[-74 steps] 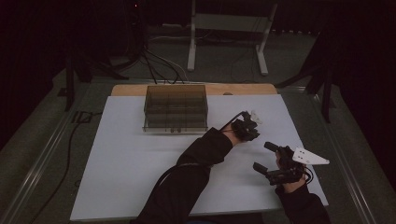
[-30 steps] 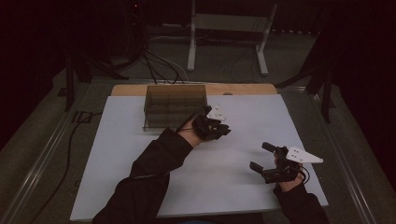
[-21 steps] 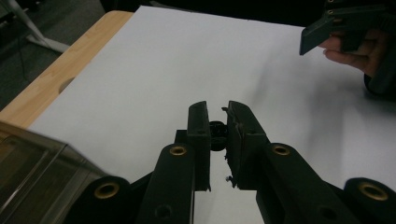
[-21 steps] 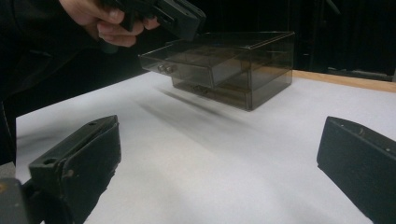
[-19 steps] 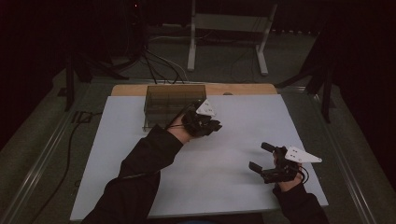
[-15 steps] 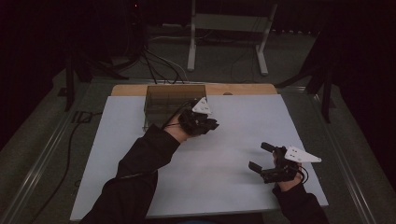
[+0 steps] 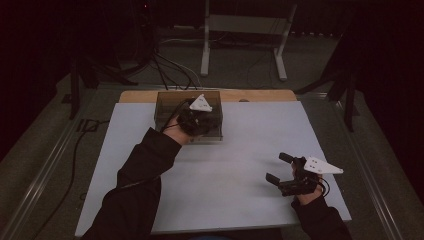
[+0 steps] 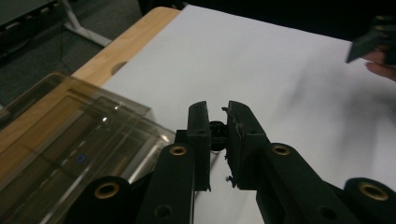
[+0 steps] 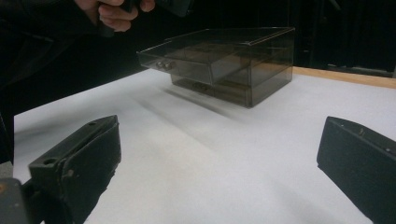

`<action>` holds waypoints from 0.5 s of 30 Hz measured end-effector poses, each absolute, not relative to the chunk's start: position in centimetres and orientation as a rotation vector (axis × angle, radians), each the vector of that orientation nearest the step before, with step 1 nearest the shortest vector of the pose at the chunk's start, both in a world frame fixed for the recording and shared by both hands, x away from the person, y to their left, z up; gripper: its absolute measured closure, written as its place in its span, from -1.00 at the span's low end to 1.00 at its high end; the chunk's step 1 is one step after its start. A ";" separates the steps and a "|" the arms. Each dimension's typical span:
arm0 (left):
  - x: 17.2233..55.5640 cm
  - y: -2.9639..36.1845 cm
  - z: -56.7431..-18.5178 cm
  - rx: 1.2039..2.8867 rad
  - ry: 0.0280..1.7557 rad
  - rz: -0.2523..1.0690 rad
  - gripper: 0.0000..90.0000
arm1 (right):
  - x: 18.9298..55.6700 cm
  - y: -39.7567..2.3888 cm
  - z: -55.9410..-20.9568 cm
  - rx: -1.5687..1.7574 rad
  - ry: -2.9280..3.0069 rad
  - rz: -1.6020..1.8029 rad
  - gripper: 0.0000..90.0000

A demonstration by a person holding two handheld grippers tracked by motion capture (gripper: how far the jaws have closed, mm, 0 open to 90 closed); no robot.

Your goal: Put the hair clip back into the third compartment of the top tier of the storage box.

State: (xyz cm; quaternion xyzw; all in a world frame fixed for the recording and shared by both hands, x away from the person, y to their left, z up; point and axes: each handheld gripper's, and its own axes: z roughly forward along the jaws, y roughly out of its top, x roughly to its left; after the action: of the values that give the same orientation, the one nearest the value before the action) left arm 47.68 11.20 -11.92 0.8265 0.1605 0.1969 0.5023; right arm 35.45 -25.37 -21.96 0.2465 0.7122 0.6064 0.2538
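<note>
A smoky clear plastic drawer box [image 7: 167,112] stands at the back of the white table top [image 7: 225,165]. My left gripper [image 7: 202,122] hovers over the box's right half, shut on a small black round object [image 8: 215,135] pinched between its pads. In the left gripper view the gripper [image 8: 217,109] sits just past the box's corner [image 8: 70,140]. In the right gripper view the box [image 9: 252,70] has its upper drawer [image 9: 187,65] slid out. My right gripper [image 7: 278,167] rests near the table's front right, its jaws wide open [image 9: 219,140] with nothing between them.
A wooden strip [image 7: 260,95] borders the table's far edge. Behind it stand a metal frame's legs [image 7: 205,50] and floor cables [image 7: 170,70]. The person's left hand [image 9: 116,11] hangs above the box. The right hand [image 8: 380,70] lies across the white sheet.
My left gripper has travelled from the table's right side leftward and back, rising a little, and now hangs over the box. The right gripper has stayed where it was.
</note>
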 end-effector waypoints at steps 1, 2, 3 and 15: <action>47.9 11.4 -11.9 1.994 0.396 0.478 0.81 | 35.4 -25.4 -22.0 0.669 1.935 1.646 -1.00; 48.1 11.6 -11.9 1.988 0.408 0.480 0.81 | 35.4 -25.4 -22.0 0.670 1.935 1.646 -1.00; 48.3 11.8 -12.0 1.985 0.419 0.482 0.81 | 35.5 -25.4 -22.0 0.672 1.934 1.648 -1.00; 50.0 12.4 -13.4 1.975 0.500 0.458 0.81 | 35.5 -25.5 -22.0 0.681 1.933 1.642 -1.00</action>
State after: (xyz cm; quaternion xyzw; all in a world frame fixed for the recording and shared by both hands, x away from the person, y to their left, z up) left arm 50.02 12.44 -13.42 0.8176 0.2069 0.1895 0.5029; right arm 35.53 -25.53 -22.04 0.2509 0.7119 0.6044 0.2549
